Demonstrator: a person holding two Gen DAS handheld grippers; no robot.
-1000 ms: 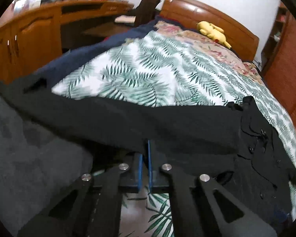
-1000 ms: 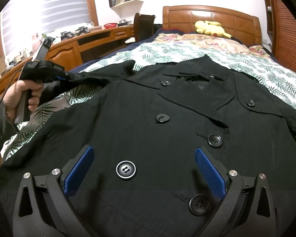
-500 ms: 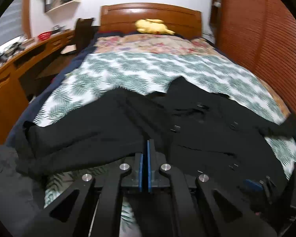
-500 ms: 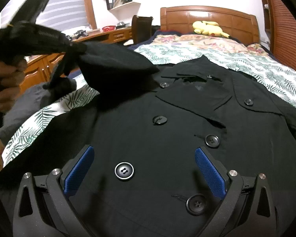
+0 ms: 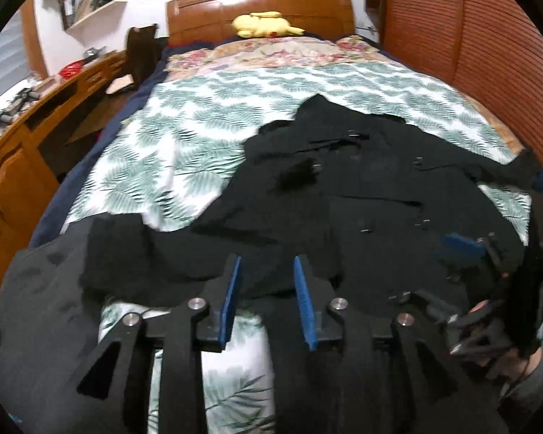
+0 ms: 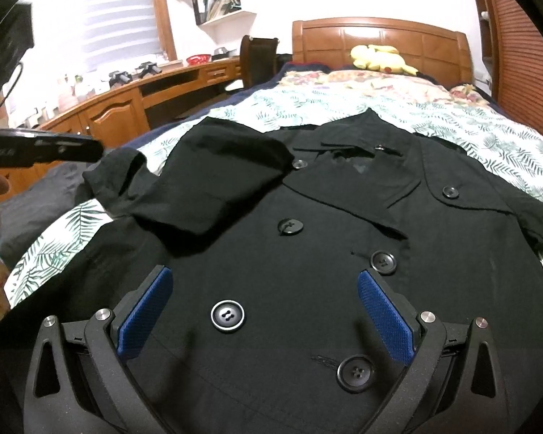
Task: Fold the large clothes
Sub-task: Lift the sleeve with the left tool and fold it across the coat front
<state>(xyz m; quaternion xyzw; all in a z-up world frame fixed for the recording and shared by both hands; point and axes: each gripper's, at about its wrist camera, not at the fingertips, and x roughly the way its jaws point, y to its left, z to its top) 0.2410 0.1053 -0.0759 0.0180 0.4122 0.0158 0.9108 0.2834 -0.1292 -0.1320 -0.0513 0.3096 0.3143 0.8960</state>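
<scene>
A black double-breasted coat [image 6: 307, 253] lies face up on the bed, collar toward the headboard. Its left sleeve [image 6: 206, 188] is folded in across the chest. My left gripper [image 5: 268, 282] hovers over the sleeve's end [image 5: 163, 253]; its jaws are opening, and the blue pads stand apart without pressing any cloth. In the right wrist view its black body [image 6: 40, 150] shows at the far left, held by a hand. My right gripper [image 6: 264, 311] stands wide open just above the coat's lower front, a button between its pads, gripping nothing.
The bed has a leaf-print cover [image 6: 488, 137] and a wooden headboard [image 6: 380, 39] with a yellow plush toy [image 6: 380, 58]. A wooden desk [image 6: 126, 108] and chair [image 6: 259, 58] stand left, a louvred wardrobe [image 5: 488, 36] right. Grey cloth [image 5: 29, 307] lies at the bed's near left.
The left gripper, shut on the sleeve, swung it from out at the left onto the coat's chest; now its jaws have parted and the sleeve lies free. The right gripper stayed still.
</scene>
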